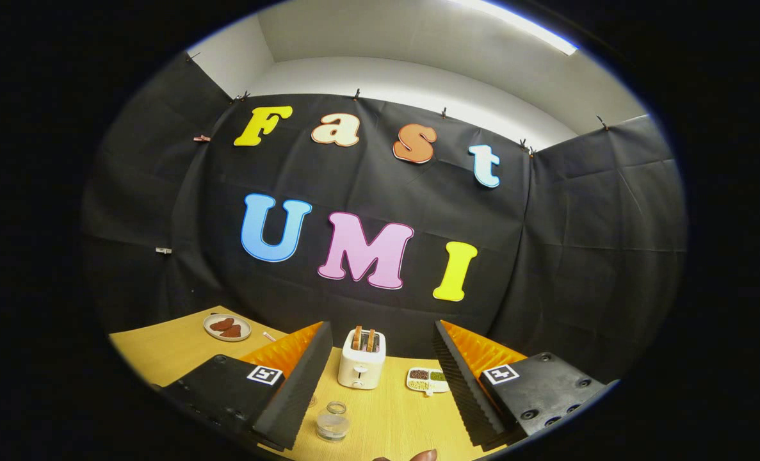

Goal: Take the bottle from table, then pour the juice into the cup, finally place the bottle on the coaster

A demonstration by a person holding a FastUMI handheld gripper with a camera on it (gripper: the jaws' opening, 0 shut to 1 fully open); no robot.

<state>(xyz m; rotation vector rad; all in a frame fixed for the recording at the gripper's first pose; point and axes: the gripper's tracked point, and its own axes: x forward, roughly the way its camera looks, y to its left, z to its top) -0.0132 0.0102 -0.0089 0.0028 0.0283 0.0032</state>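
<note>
My gripper (381, 330) is open, its two fingers spread wide above the wooden table (392, 416) with nothing between them. A small clear glass cup (333, 420) stands on the table between the fingers, close to the left finger (296, 384). A small brownish rounded shape (421, 455) pokes in at the near edge between the fingers; I cannot tell what it is.
A white toaster (361, 366) with two slices in its slots stands ahead between the fingers, near the back wall. To its right lies a small divided dish of grains (428, 379). A round plate with brown pieces (227, 326) sits far left.
</note>
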